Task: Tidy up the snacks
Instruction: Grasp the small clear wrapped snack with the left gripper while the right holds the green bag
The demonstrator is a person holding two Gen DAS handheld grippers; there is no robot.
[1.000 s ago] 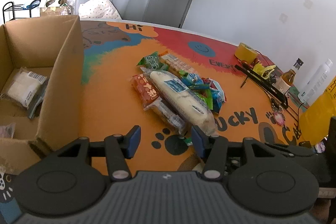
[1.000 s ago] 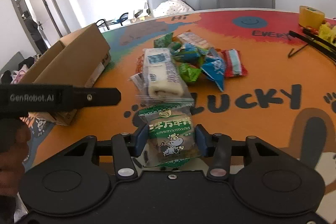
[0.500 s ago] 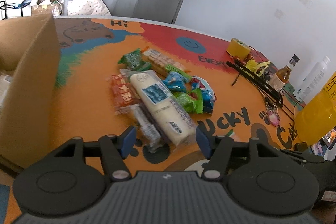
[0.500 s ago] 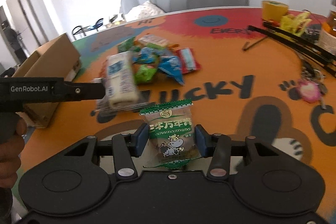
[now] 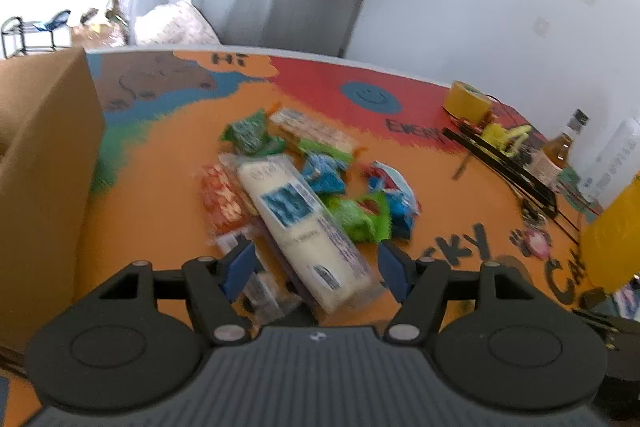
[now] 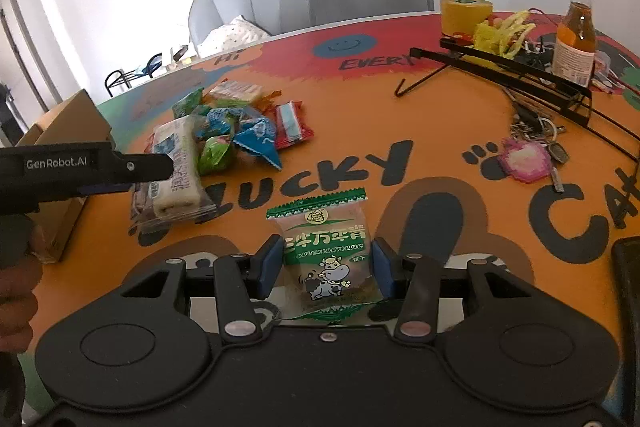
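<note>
I have the tabletop (image 5: 160, 227) under both cameras, its orange printed surface filling most of each view. The cardboard box (image 5: 44, 167) stands at the left edge, its near wall tall in the left wrist view; I judge it the place the snacks go. The snack pile (image 5: 304, 187) lies toward the middle of the tabletop, just beside the box's right wall and apart from it.

The long white bread pack (image 5: 304, 223) is the biggest piece in the pile. Its long axis runs from the far left down toward the near right, and its near end sits directly between the left tool's (image 5: 316, 267) blue pads. That tool stands wide; its jaws have just been opening, and the pads do not press the pack. The pack lies lengthwise to the jaws, so closing would take it across its narrow width. My left hand is clearly the nearer one for it.

The right tool (image 6: 324, 267) is closed on the green cow biscuit packet (image 6: 324, 251), held clear above the near edge of the tabletop.
</note>
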